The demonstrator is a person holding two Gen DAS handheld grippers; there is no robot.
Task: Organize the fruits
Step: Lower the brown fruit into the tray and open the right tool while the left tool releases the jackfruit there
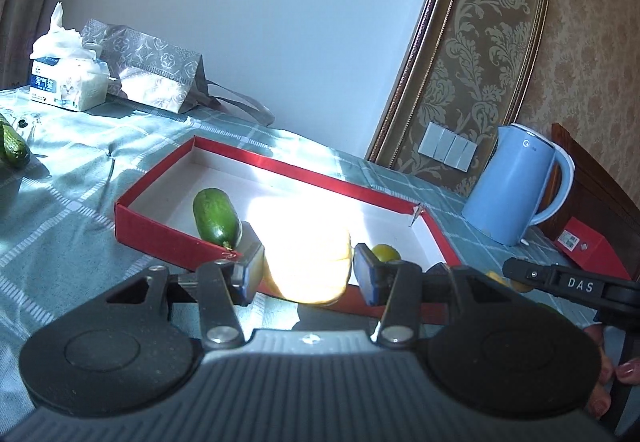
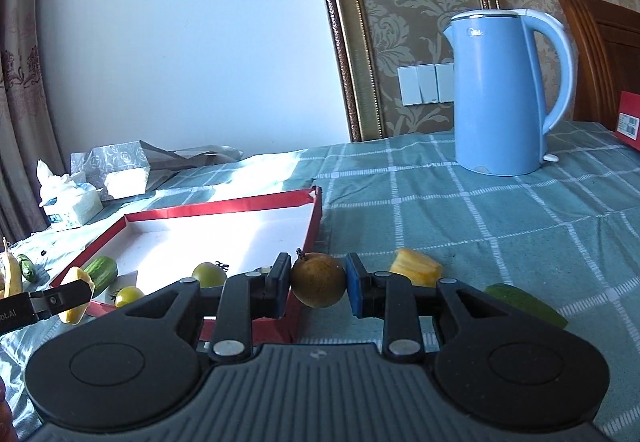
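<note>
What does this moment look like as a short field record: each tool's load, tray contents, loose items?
left tool: shut on yellow pepper piece, above tray's near wall
right tool: shut on brown round fruit, at tray's near corner
red tray: cucumber, two green tomatoes
loose on cloth: yellow pepper chunk, green piece
background: blue kettle, tissue pack

Strong sunlight streaks across the tablecloth (image 1: 72, 178) and burns out the box (image 1: 168, 178) floor and the yellow fruit (image 1: 308, 266), perhaps a pepper; the fisheye bends the wall frame (image 1: 436, 54), corners go dark
</note>
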